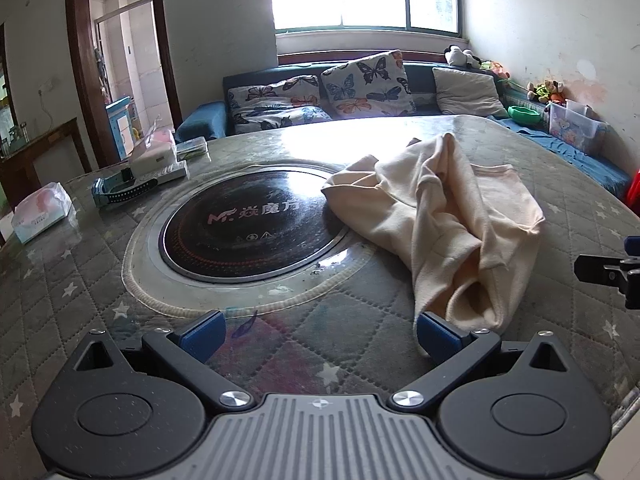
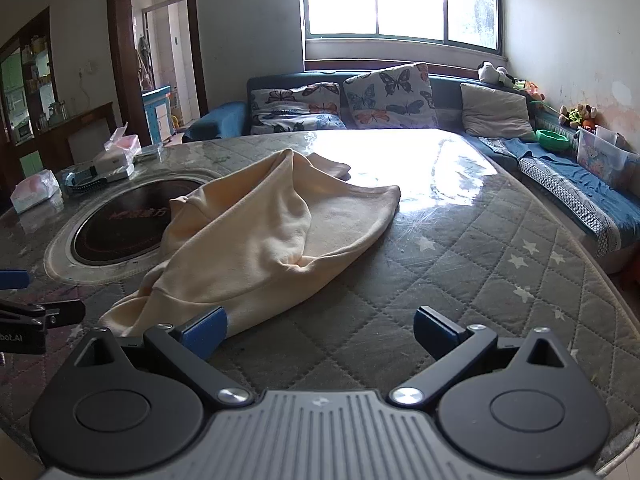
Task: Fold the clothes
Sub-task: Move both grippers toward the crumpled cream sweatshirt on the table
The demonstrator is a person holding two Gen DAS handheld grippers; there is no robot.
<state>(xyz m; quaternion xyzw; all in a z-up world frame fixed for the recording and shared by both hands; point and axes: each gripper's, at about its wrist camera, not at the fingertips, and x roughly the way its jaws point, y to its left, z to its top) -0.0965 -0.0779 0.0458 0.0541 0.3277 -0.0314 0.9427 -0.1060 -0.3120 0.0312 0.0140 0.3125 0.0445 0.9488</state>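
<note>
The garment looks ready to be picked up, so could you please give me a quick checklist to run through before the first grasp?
1. Left gripper open: ok, jaws spread wide, nothing between them.
2. Right gripper open: ok, also empty.
3. Garment flat: not ok, it lies crumpled with a raised ridge.
4. Garment fully on the table: ok, though one part overlaps the cooktop.
5. Near hem within reach: ok, it lies just ahead of both grippers.
6. Cooktop off: cannot tell.
</note>
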